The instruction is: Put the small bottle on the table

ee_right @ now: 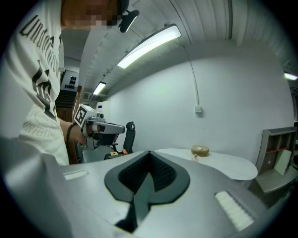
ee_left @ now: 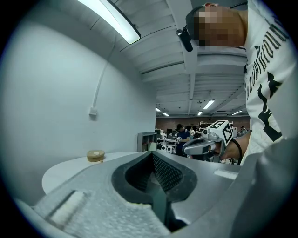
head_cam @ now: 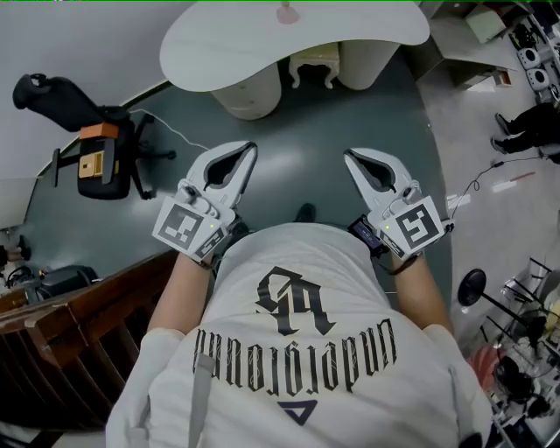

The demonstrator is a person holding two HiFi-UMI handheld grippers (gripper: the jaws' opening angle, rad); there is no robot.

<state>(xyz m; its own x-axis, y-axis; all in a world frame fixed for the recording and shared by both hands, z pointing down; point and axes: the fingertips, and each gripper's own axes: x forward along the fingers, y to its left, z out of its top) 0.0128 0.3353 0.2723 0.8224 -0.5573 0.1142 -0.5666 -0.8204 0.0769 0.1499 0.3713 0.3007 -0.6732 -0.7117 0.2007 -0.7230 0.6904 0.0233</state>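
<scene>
2 grippers hang near the person's chest in the head view, the left gripper (head_cam: 250, 150) at centre left and the right gripper (head_cam: 350, 157) at centre right. Both point toward the white table (head_cam: 367, 26) at the top edge and are well apart from it. A small pinkish object (head_cam: 287, 13) sits on that table at top centre. I judge it may be the small bottle, but it is too small to tell which way its long axis runs.

Left gripper view: the jaws are pressed together with nothing between them. A squat tan round object (ee_left: 96, 155) rests on the table at centre left.

Right gripper view: these jaws also meet, empty. The tan round object (ee_right: 200, 150) sits at centre right, with a tiny pink thing (ee_right: 194, 158) just beside it.

With no bottle gripped, the placing looks either done or not begun. If it is not begun, the next move calls for finding the bottle, then opening 1 pair of jaws around it.
</scene>
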